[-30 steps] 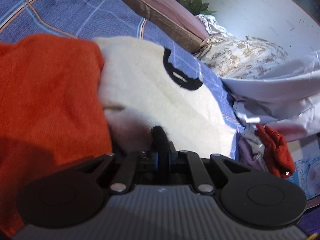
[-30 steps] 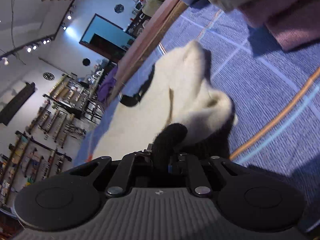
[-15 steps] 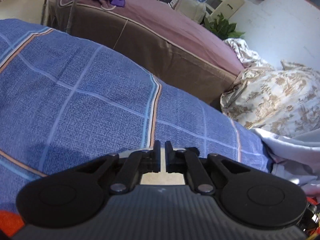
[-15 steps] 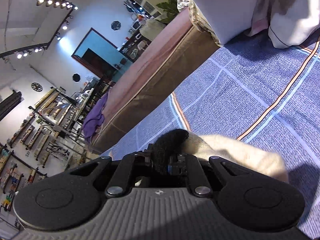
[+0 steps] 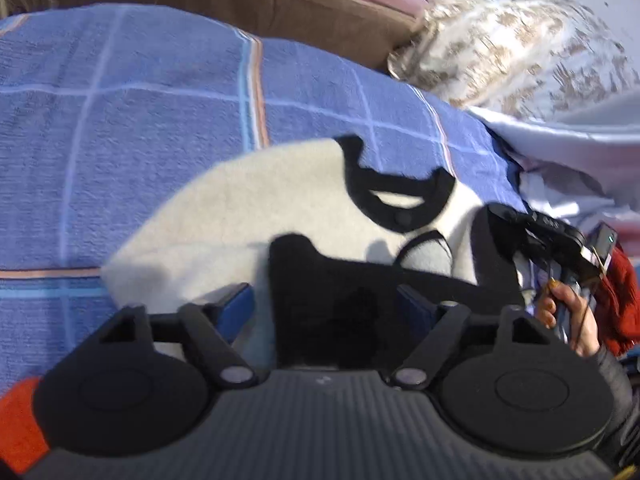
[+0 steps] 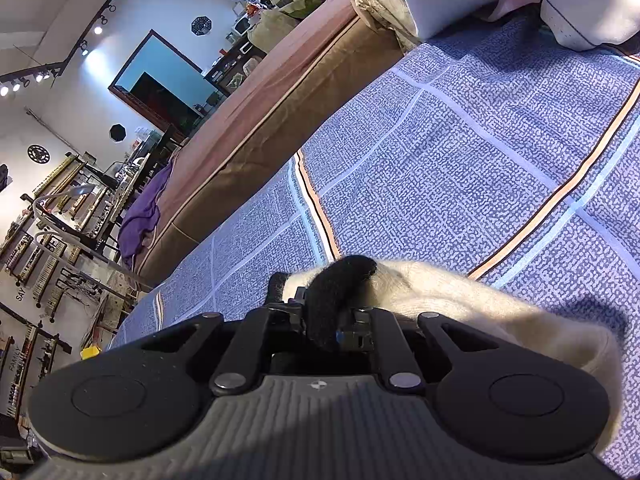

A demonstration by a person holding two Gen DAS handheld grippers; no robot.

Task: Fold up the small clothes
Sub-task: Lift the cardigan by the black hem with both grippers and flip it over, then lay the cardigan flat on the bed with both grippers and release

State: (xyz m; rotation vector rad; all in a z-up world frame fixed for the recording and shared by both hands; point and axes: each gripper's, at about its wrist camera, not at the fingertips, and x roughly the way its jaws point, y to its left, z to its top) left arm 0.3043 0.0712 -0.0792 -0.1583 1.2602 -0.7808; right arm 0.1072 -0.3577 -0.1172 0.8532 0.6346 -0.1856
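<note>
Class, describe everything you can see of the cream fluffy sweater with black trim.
The cream fluffy sweater with black trim lies on the blue checked bedspread. It looks like soft, fuzzy knit. Its black neckline faces away, with a dark button below. A black cuff or hem sits between the opening jaws of the left gripper. The right gripper is shut on another black trimmed edge, with cream fabric bunched beside it.

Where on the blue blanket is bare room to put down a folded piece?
Bare: blanket between the cream sweater and the brown cushion. Crowded: the pale laundry pile beyond the sweater's collar, by the right gripper.
</note>
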